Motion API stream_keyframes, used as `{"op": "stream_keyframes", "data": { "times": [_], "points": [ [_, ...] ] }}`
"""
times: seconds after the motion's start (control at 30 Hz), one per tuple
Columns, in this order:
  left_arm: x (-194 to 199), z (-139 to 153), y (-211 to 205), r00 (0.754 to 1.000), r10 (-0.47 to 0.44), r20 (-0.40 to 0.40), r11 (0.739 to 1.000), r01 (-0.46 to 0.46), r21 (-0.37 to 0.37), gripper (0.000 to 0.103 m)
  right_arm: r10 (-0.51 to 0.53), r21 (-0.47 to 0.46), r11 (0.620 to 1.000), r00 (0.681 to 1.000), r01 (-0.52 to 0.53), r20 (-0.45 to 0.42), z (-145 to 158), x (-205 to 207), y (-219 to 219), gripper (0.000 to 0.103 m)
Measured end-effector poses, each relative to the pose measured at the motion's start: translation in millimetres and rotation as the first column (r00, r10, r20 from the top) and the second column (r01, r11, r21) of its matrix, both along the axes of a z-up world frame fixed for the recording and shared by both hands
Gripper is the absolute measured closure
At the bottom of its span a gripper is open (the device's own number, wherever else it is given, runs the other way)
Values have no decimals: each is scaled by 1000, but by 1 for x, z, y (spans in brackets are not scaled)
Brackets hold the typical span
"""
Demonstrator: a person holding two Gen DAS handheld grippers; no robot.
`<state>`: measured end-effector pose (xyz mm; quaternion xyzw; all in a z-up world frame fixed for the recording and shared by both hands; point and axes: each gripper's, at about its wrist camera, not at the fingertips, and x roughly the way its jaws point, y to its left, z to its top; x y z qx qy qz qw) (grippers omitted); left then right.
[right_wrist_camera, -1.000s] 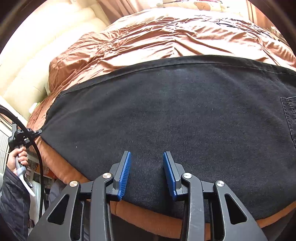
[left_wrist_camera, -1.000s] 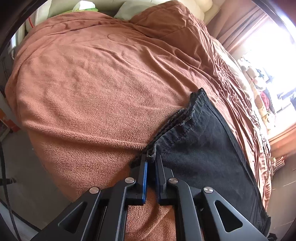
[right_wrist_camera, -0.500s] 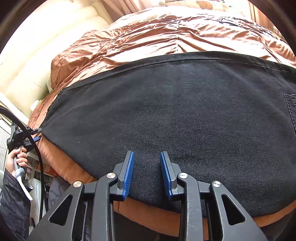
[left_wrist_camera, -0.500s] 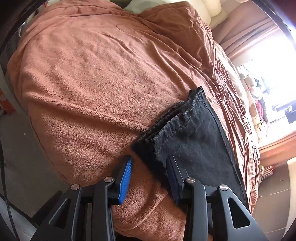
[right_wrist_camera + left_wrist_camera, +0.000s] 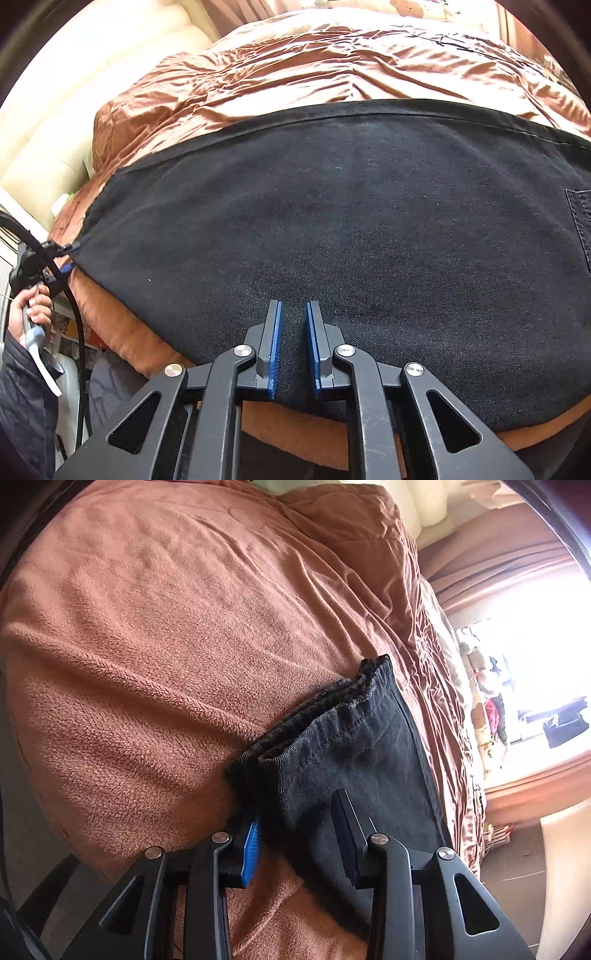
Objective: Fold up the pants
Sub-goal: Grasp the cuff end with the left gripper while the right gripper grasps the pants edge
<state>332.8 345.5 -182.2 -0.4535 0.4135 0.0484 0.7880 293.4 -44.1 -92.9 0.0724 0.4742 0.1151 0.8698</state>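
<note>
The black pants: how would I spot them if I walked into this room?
Find the bed under its rust-brown fleece blanket. Along its near edge lie the black denim pants, flat, frayed hems stacked at one end. They are the only dark cloth on the brown bedding.

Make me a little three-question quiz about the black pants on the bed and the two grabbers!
1. True or false: the black pants lie on a brown blanket.
2. Which grabber has wider jaws: (a) the left gripper or (b) the right gripper?
3. Fill in: the left gripper sits at the pants' ____ end.

Key: 1 true. 2 (a); the right one's jaws are closing, with the pants' near edge between them. 3 cuff.
</note>
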Motion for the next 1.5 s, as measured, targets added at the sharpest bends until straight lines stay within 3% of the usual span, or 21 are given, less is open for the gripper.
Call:
{"op": "stream_keyframes", "data": {
  "times": [0.27,0.3,0.37,0.47,0.9,1.5],
  "points": [
    [-2,6,-15,999,-40,13,999,40,32,67,-36,3,999,999,36,-23,-1,-6,-4,97],
    [-1,6,-17,999,-44,11,998,43,49,69,-36,6,999,999,36,-23,-1,-6,-3,97],
    [0,4,-15,1000,-26,-3,998,26,62,85,-38,19,999,999,39,-24,0,-4,-4,97],
    [-1,-1,-8,1000,-2,6,1000,1,23,93,-51,20,998,998,52,-21,-2,6,-7,99],
    [-1,5,-14,1000,30,-5,996,-30,81,94,-95,4,995,994,96,-49,-5,63,-3,99],
    [8,-1,-13,995,96,-11,993,-95,72,94,-109,-12,994,990,108,-91,-8,156,-2,100]
  ]
}}
